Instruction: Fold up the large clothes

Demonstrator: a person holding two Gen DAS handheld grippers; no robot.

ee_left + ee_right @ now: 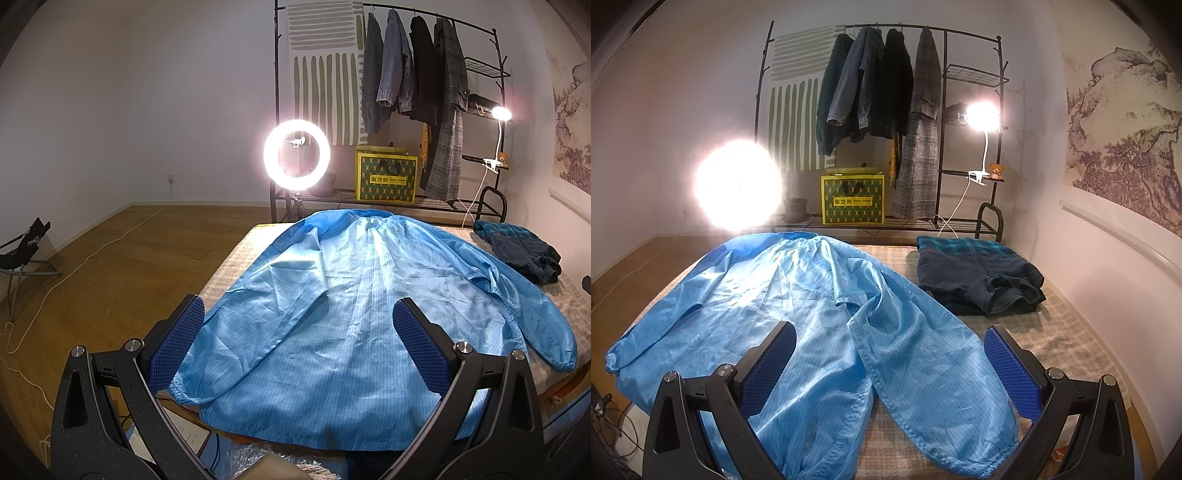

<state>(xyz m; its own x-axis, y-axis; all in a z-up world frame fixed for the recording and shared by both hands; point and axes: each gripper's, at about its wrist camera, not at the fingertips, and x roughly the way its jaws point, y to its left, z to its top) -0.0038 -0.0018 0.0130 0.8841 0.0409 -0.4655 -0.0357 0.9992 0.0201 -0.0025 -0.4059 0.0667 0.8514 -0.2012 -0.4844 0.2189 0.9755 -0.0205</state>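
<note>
Blue coat lies flat, back up, on the checked table, collar at the far edge, hem hanging over the near edge. Left sleeve runs down along the left table edge, cuff at the near corner, slightly past the rim. Right sleeve angles out across the cloth, cuff near the front edge.

Left gripper hovers above the hem, jaws wide apart, nothing between the pads. Right gripper hovers over the right sleeve, jaws also spread wide, holding nothing.

Folded dark garment sits at the far right corner, just beside the right sleeve's upper part, not touching in the right wrist view. Bare table strip lies open between sleeve and right wall. Left of the table: open wood floor. Ring light stands just past the far edge, clothes rack behind it
</note>
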